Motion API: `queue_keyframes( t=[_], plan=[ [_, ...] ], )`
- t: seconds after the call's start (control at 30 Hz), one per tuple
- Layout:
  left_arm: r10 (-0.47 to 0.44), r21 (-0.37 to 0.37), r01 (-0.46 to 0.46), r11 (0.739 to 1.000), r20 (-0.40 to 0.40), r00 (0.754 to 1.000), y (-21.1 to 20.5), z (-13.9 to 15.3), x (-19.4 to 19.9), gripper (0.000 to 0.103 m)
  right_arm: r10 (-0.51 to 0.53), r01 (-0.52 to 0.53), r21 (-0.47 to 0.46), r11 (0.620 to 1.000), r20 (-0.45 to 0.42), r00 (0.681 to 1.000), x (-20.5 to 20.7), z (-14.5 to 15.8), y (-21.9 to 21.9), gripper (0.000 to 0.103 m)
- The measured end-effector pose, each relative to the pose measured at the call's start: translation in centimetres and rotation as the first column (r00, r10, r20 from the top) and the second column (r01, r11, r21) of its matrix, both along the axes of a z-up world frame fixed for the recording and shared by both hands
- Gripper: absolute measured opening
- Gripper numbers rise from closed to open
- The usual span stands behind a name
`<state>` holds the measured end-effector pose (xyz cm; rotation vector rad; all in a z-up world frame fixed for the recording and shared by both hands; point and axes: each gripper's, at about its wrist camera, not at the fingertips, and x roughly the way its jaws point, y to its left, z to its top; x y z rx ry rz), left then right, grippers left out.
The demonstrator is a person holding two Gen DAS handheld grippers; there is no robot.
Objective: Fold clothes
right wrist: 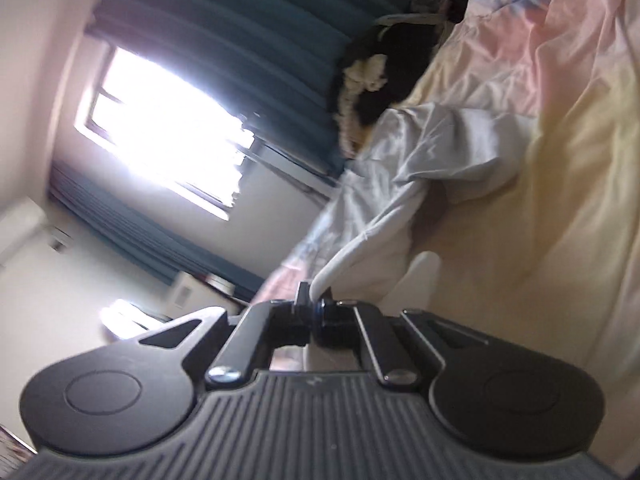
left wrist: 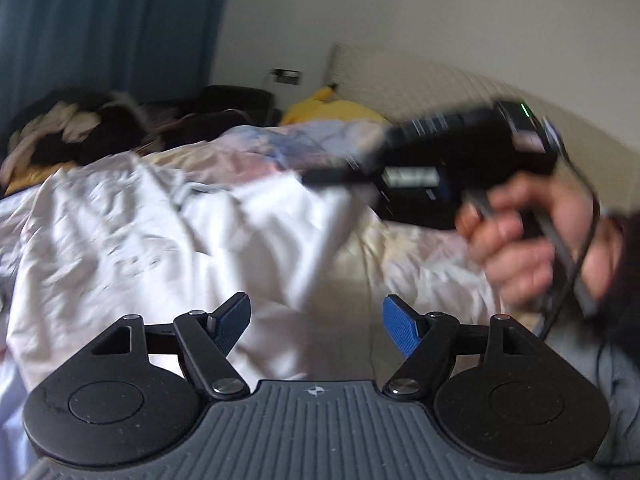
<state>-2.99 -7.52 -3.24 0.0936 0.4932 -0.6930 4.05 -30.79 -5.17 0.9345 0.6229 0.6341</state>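
The right claw (right wrist: 314,308) is clamped on an edge of the white garment (left wrist: 140,216), which stretches away across the bed (right wrist: 560,160); the left claw (left wrist: 316,326), fingers apart, is just above its near part.

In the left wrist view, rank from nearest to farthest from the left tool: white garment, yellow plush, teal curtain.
1. White garment, directly ahead of the open left tool.
2. Yellow plush, far right by the headboard.
3. Teal curtain, far left, at the wall.
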Motion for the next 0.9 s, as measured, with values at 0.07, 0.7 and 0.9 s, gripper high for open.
queue_keyframes(
  t=[0.07, 0.7, 0.9],
  plan=[
    [0.035, 0.066, -0.039, 0.997, 0.060, 0.998, -1.6, -0.7, 0.3, 0.077, 0.017, -0.017, 0.033, 0.999, -0.002, 1.000, 0.1, -0.2, -0.2, 0.007],
    [0.102, -0.567, -0.338, 0.752, -0.407, 0.908, 8.6, -2.5, 11.2, 0.004, -0.075, 0.072, -0.053, 0.996, -0.063, 0.995, 3.4, -3.8, -1.6, 0.052],
    [0.068, -0.628, -0.371, 0.684, -0.452, 0.889, 9.9, -2.8, 11.3, 0.004, -0.055, 0.056, 0.027, 0.998, -0.030, 0.998, 6.4, -5.7, 0.6, 0.053]
  ],
)
